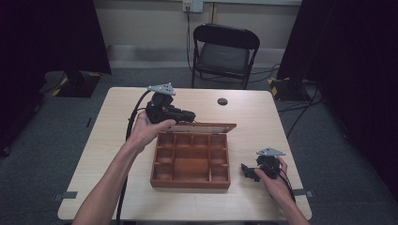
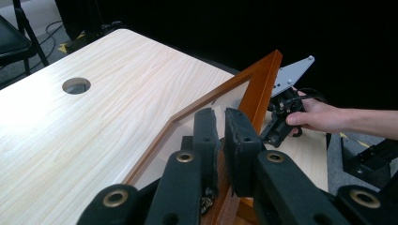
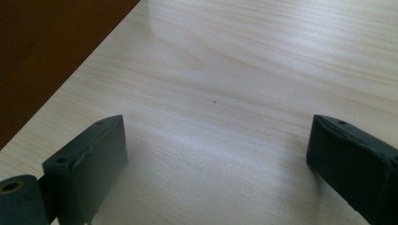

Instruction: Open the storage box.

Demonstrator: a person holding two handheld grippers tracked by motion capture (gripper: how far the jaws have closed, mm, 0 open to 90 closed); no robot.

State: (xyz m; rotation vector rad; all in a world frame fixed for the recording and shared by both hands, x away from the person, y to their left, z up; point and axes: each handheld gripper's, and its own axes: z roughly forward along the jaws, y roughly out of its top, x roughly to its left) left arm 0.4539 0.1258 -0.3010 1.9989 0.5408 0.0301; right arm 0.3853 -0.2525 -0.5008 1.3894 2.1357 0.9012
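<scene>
**Lid of the compartment box held open by the left tongs**

The light wooden tabletop (image 1: 263, 117) carries a reddish-brown wooden compartment box (image 1: 191, 161) at its middle, its dividers forming small cells around a larger central one; all cells look empty. The hinged lid (image 1: 202, 126) stands raised at the box's far edge, tilted back. The left tongs (image 2: 223, 140) are clenched on the lid's wooden frame at its left corner, pads pinching the rim on either side. The right tongs (image 3: 216, 154) rest released, jaws wide apart with nothing between them, low over bare tabletop just beside the box's right side.

The step in hand looks like swinging the lid, opening or closing I cannot tell. The next move calls for a steady arc about the hinge, keeping the pinch firm so the frame does not slip.
</scene>
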